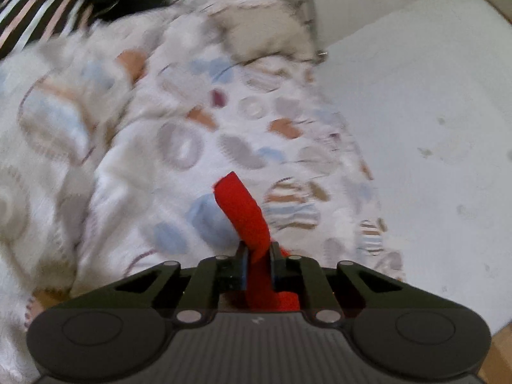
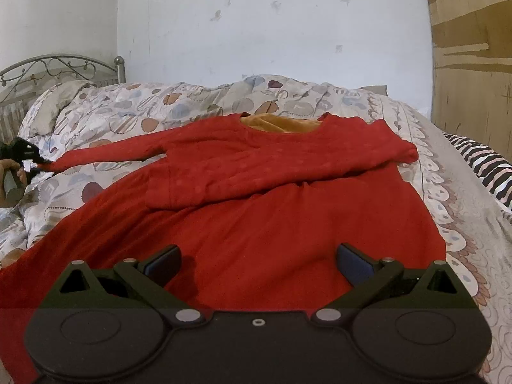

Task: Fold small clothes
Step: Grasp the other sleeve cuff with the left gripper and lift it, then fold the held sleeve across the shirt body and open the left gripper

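Observation:
A red long-sleeved garment (image 2: 256,211) with an orange inner lining at the neck lies spread on a patterned quilt (image 2: 134,108). Its right sleeve is folded across the chest; its left sleeve (image 2: 102,156) stretches out to the left. My left gripper (image 1: 258,249) is shut on the red sleeve cuff (image 1: 243,211), which sticks up between its fingers; it also shows in the right wrist view (image 2: 28,156) at the sleeve's end. My right gripper (image 2: 257,260) is open and empty, just above the garment's lower hem.
A metal headboard (image 2: 57,67) stands at the back left, against a white wall (image 2: 272,22). A black-and-white striped cloth (image 2: 480,166) lies at the right edge of the bed. A wooden panel (image 2: 473,48) is at the far right.

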`<state>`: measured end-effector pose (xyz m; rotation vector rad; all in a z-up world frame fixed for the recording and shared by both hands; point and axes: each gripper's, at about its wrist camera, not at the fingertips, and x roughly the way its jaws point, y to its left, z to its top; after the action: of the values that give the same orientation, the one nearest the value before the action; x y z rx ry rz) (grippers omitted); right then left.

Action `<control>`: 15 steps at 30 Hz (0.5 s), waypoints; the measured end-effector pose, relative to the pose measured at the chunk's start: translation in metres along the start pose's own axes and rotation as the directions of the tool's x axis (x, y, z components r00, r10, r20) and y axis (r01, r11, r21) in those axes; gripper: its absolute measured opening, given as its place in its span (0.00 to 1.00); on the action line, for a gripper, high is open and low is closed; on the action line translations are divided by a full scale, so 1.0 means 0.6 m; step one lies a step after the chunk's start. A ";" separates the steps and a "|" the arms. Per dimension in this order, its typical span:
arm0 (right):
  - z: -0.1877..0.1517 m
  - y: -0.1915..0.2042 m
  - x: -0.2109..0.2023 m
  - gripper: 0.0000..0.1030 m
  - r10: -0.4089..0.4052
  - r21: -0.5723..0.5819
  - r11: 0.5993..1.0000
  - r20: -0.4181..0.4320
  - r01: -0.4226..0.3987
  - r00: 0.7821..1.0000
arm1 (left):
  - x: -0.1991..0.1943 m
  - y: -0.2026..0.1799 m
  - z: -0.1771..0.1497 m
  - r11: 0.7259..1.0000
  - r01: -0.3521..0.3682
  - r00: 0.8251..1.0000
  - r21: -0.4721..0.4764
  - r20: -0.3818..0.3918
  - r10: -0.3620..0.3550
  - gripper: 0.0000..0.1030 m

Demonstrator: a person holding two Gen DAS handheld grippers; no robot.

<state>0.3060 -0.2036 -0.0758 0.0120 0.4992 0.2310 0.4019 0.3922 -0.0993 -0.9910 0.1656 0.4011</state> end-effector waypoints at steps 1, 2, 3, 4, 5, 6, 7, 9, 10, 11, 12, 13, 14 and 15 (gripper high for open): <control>0.000 0.000 0.000 1.00 0.000 0.000 1.000 0.001 0.000 1.000 | -0.007 -0.015 0.001 0.999 0.022 1.000 0.034 0.015 -0.023 0.12; 0.000 0.000 0.000 1.00 0.000 0.001 1.000 0.001 0.000 1.000 | -0.014 -0.031 0.003 0.997 0.044 0.999 0.069 0.029 -0.046 0.11; 0.000 0.000 -0.001 1.00 0.001 0.003 1.000 0.004 -0.001 1.000 | -0.021 -0.050 0.004 0.991 0.068 0.996 0.112 0.041 -0.073 0.11; -0.001 -0.001 -0.001 1.00 0.003 0.006 1.000 0.007 -0.003 1.000 | -0.028 -0.072 0.005 0.983 0.096 0.993 0.159 0.050 -0.105 0.11; -0.001 -0.002 -0.001 1.00 0.005 0.009 1.000 0.010 -0.005 1.000 | -0.035 -0.094 0.004 0.970 0.124 0.989 0.207 0.055 -0.138 0.11; -0.001 -0.003 -0.002 1.00 0.006 0.014 1.000 0.015 -0.006 1.000 | -0.042 -0.117 0.003 0.956 0.151 0.984 0.253 0.054 -0.170 0.11; -0.001 -0.005 -0.003 1.00 0.007 0.020 1.000 0.022 -0.008 1.000 | -0.051 -0.146 0.000 0.932 0.189 0.976 0.309 0.047 -0.213 0.11; -0.003 -0.007 -0.009 1.00 0.004 0.035 0.999 0.043 -0.005 0.999 | -0.071 -0.199 -0.011 0.882 0.257 0.957 0.395 0.022 -0.288 0.11; -0.004 -0.009 -0.012 1.00 0.000 0.042 0.999 0.056 -0.002 0.998 | -0.080 -0.224 -0.017 0.856 0.289 0.946 0.429 0.006 -0.323 0.11; -0.004 -0.010 -0.016 1.00 -0.003 0.050 0.999 0.068 0.000 0.998 | -0.090 -0.252 -0.026 0.822 0.326 0.932 0.467 -0.014 -0.361 0.11; -0.004 -0.012 -0.019 1.00 -0.007 0.060 0.998 0.079 0.002 0.997 | -0.100 -0.279 -0.035 0.788 0.359 0.918 0.500 -0.037 -0.395 0.11; -0.004 -0.014 -0.022 1.00 -0.011 0.072 0.997 0.088 0.005 0.996 | -0.110 -0.303 -0.046 0.755 0.389 0.904 0.528 -0.060 -0.424 0.11; -0.003 -0.017 -0.027 1.00 -0.016 0.088 0.996 0.098 0.008 0.995 | -0.119 -0.328 -0.059 0.721 0.419 0.888 0.552 -0.086 -0.451 0.11; -0.001 -0.022 -0.031 1.00 -0.026 0.110 0.994 0.108 0.014 0.994 | -0.130 -0.353 -0.073 0.682 0.457 0.868 0.571 -0.120 -0.481 0.11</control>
<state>0.2926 -0.2206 -0.0682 0.1255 0.4022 0.1822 0.4179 0.2338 0.0664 -0.3763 -0.0136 -0.1189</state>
